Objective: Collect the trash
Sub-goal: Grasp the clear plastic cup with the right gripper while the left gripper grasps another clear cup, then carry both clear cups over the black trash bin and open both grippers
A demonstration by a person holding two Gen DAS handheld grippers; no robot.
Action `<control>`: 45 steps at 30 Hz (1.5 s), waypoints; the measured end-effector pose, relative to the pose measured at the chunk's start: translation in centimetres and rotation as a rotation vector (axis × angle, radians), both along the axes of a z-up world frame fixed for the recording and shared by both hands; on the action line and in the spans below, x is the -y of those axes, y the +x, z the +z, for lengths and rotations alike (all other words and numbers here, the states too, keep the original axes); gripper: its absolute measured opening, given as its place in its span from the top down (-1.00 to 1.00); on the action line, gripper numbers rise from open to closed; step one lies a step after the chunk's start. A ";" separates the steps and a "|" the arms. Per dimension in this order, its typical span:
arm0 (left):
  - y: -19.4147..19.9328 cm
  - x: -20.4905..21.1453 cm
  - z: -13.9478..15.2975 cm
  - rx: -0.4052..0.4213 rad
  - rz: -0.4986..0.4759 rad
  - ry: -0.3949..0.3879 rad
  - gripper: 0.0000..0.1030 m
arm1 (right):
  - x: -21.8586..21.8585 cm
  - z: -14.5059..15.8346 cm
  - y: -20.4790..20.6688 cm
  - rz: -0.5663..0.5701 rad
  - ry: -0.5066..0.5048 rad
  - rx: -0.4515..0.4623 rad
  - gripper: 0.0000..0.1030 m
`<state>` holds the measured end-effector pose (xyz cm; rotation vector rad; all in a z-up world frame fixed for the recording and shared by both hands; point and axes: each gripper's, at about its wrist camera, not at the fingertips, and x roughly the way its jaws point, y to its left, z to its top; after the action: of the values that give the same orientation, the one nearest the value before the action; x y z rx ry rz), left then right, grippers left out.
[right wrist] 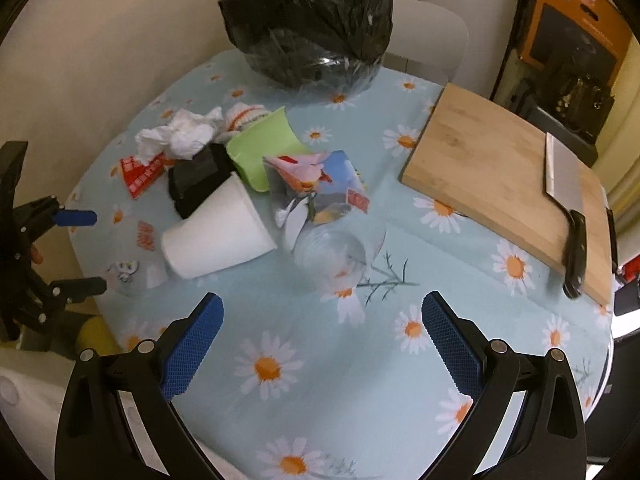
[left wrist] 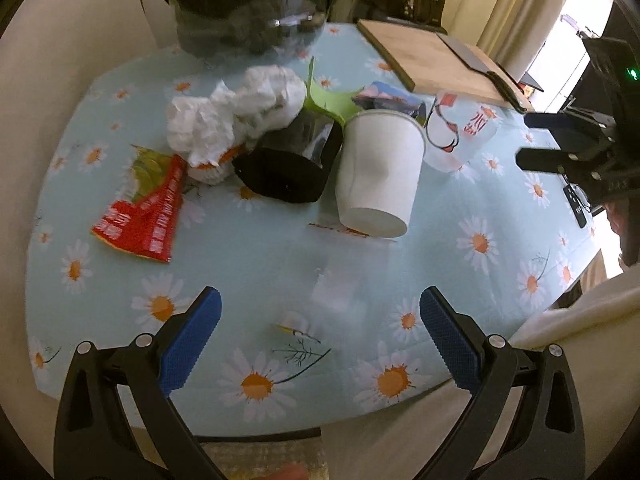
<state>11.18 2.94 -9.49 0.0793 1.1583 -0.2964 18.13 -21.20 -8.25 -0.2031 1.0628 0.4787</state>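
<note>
Trash pile (left wrist: 280, 136) mid-table, bare tablecloth (right wrist: 320, 360) before both open grippers (left wrist: 320, 332)

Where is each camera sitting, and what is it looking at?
Left wrist view: sits on the left tongs, open, looking across the daisy table at the white paper cup, crumpled tissues and black bin bag; the right tongs show at the right edge.
Right wrist view: sits on the right tongs, open, looking at the clear plastic cup and cutting board; the left tongs show at the left edge.
Both share the cup, tissues and bag.
</note>
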 end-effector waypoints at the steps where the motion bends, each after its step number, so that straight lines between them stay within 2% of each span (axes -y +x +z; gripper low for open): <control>1: 0.3 0.0 -0.3 -0.012 -0.004 -0.003 -0.89 | -0.1 -0.3 0.6 0.004 -0.004 -0.013 -0.85; 6: 2.1 -0.1 -1.6 -0.078 0.001 -0.024 -0.83 | -0.6 -1.9 2.7 0.013 -0.029 -0.066 -0.85; 8: 2.6 0.0 -1.8 -0.082 -0.001 -0.035 -0.56 | -0.6 -2.6 3.6 0.006 -0.020 -0.092 -0.85; 9: 2.8 0.2 -1.9 -0.084 -0.010 -0.034 -0.51 | -0.5 -2.8 3.9 0.002 -0.014 -0.101 -0.83; 11: 3.3 0.4 -2.2 -0.097 -0.025 -0.039 -0.15 | -0.4 -3.3 4.5 -0.010 0.019 -0.131 -0.80; 12: 3.4 0.4 -2.1 -0.096 -0.023 -0.034 -0.15 | -0.3 -3.4 4.7 -0.012 0.031 -0.137 -0.46; 13: 3.5 0.5 -2.0 -0.094 -0.019 -0.036 -0.15 | -0.3 -3.6 5.0 -0.010 0.045 -0.147 -0.22; 17: 3.5 0.3 -1.1 -0.077 -0.001 -0.077 -0.13 | -0.1 -3.7 5.3 -0.013 0.069 -0.153 -0.05; 19: 3.4 0.2 -0.7 -0.075 0.023 -0.073 -0.12 | 0.1 -3.6 5.3 -0.020 0.072 -0.147 0.00; 25: 2.8 0.1 -0.1 -0.080 0.088 -0.052 -0.12 | 0.7 -3.3 4.6 -0.041 0.094 -0.133 0.02; 32: 2.0 0.0 1.1 -0.030 0.137 -0.003 -0.12 | 1.2 -1.8 3.5 -0.054 0.105 -0.093 0.02; 38: 2.3 0.1 2.5 0.012 0.109 0.052 -0.12 | 1.8 -0.3 2.6 -0.078 0.096 -0.086 0.02; 45: 4.0 -0.2 5.0 0.058 0.126 0.045 -0.12 | 1.8 2.5 2.1 -0.074 0.074 -0.033 0.02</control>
<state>15.18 3.17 -4.49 0.0537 1.1072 -0.1557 20.26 -23.03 -5.71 -0.0899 1.0790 0.4552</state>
